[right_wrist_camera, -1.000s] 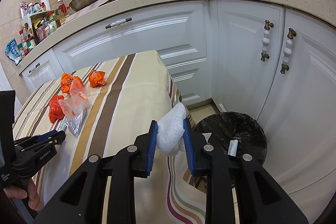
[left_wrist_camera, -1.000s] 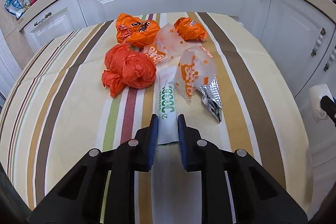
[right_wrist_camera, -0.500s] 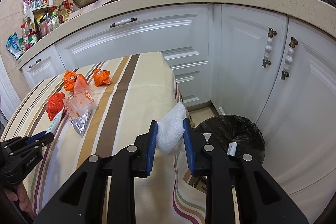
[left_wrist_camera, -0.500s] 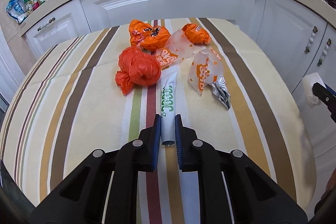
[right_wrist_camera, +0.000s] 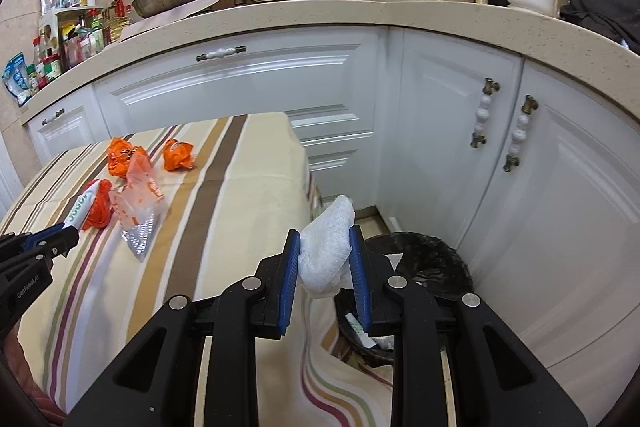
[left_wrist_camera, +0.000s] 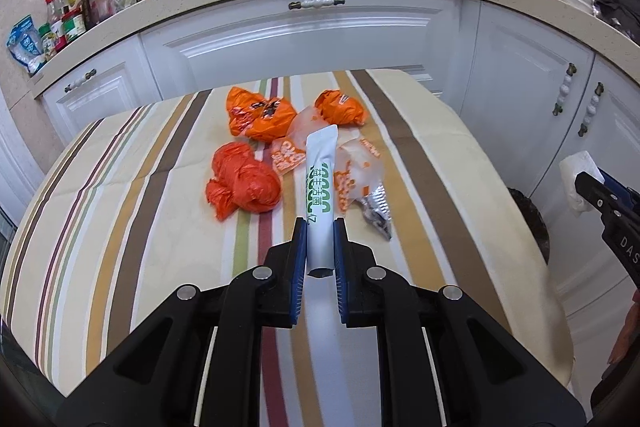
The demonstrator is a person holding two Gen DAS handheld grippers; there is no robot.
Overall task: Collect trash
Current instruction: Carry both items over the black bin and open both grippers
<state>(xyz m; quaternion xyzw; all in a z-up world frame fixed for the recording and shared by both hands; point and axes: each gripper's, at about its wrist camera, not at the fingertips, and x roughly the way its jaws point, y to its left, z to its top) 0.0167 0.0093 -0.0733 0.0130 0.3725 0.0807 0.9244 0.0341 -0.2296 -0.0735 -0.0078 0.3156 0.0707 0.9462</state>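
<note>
My left gripper [left_wrist_camera: 319, 239] is shut on a white stick packet with green print [left_wrist_camera: 320, 187], which is lifted off the striped tablecloth [left_wrist_camera: 132, 211] and points toward the trash pile. That same packet [right_wrist_camera: 82, 207] shows at the far left of the right wrist view, in the left gripper [right_wrist_camera: 60, 233]. On the cloth lie a crumpled orange bag [left_wrist_camera: 244, 183], orange wrappers [left_wrist_camera: 260, 117], a clear orange-printed bag [left_wrist_camera: 356, 171] and a foil wrapper [left_wrist_camera: 376, 213]. My right gripper [right_wrist_camera: 325, 251] is shut on a wad of white tissue [right_wrist_camera: 326, 247], held above the table's right edge, near a black-lined bin [right_wrist_camera: 432, 263].
White cabinets [right_wrist_camera: 240, 91] with ceramic handles wrap around behind the table and beside the bin. The counter [right_wrist_camera: 360, 15] carries a wok, a black pot and bottles at the left. The bin stands on the floor between the table's right edge and the cabinet doors.
The left gripper closed on the white packet and lifted it off the cloth, its far end now tilted up. The right gripper has kept the tissue and stayed near the table edge.
</note>
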